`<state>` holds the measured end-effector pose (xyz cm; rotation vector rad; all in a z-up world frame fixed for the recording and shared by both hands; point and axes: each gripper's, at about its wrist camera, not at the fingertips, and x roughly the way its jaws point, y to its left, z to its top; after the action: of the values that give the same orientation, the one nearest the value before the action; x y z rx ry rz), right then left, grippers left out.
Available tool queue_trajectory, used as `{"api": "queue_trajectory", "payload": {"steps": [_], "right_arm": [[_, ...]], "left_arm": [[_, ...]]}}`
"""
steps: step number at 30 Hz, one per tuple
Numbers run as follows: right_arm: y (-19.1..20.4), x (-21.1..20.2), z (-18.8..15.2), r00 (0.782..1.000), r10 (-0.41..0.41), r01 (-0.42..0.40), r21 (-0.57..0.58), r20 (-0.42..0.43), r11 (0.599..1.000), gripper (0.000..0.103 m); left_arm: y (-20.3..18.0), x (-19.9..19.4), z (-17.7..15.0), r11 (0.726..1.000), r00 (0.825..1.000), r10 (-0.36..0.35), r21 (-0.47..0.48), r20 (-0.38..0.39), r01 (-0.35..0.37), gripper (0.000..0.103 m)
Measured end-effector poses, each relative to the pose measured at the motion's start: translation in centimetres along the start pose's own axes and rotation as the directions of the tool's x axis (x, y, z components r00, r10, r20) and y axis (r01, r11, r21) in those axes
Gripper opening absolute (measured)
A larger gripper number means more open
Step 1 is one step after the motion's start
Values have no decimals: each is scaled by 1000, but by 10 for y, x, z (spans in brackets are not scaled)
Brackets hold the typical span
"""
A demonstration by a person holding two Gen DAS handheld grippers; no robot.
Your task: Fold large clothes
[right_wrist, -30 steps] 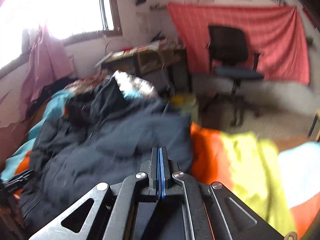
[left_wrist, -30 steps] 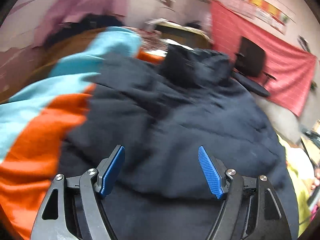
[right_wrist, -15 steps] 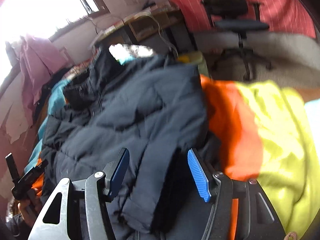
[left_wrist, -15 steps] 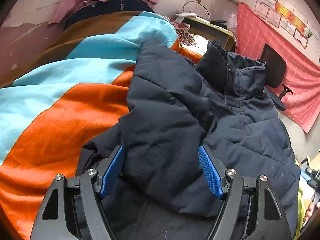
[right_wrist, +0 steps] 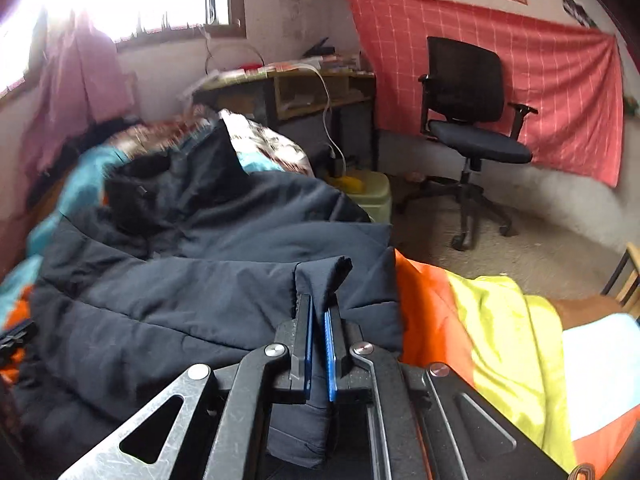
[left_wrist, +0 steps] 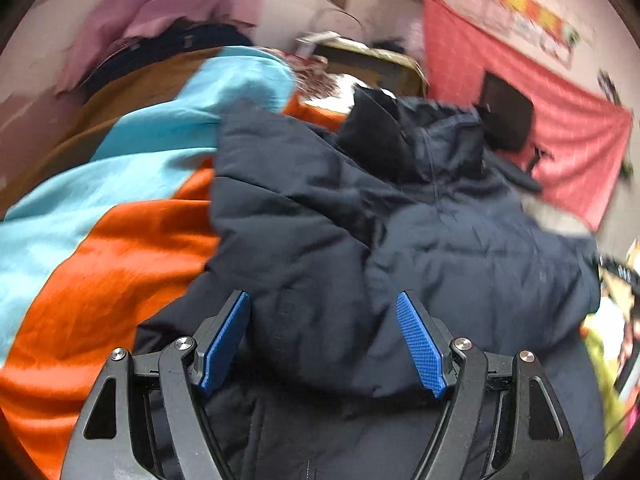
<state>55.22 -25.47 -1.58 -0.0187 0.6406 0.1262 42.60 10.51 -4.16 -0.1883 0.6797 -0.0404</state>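
We list, left to right. Item one: a fleece blanket (left_wrist: 120, 248) in orange, turquoise and brown stripes, covering the bed; in the right wrist view its orange, lime-yellow and white bands (right_wrist: 492, 336) lie to the right of the garment. Item two: a large dark navy quilted puffer jacket (left_wrist: 400, 240), spread over the blanket, its collar (left_wrist: 380, 136) at the far end. Item three: our left gripper (left_wrist: 323, 336), blue-padded fingers (left_wrist: 224, 340) spread wide, hovering above the jacket's near part, which fills the gap between them; we cannot tell whether they touch it. Item four: our right gripper (right_wrist: 319, 336), fingers (right_wrist: 330, 356) drawn nearly together and pinching a fold of the jacket's edge (right_wrist: 324, 276), which stands up between them, close beside the blanket's orange band. Item five, background: a wooden desk (right_wrist: 304, 88) with clutter on top, a black swivel office chair (right_wrist: 468, 120), a red checked cloth (right_wrist: 560, 80) hung on the wall.
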Motion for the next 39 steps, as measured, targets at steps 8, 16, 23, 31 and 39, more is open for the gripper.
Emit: {"api": "queue_trajectory", "payload": {"steps": [8, 16, 23, 31, 39], "right_arm": [[3, 60, -33, 991, -107, 99, -102, -83, 990, 16], [2, 82, -45, 988, -100, 87, -113, -116, 990, 18], [-16, 49, -35, 991, -72, 73, 2, -113, 997, 64], [-20, -8, -22, 954, -28, 55, 84, -299, 995, 76], [6, -38, -16, 832, 101, 29, 223, -545, 974, 83]], "left_arm": [[-10, 46, -12, 991, 986, 116, 88, -118, -106, 72], [-28, 67, -29, 964, 969, 220, 180, -111, -198, 74], [-20, 53, -26, 985, 978, 152, 102, -140, -138, 74], [-26, 17, -19, 996, 921, 88, 43, -378, -78, 74], [-36, -13, 6, 980, 847, 161, 182, -506, -77, 74]]}}
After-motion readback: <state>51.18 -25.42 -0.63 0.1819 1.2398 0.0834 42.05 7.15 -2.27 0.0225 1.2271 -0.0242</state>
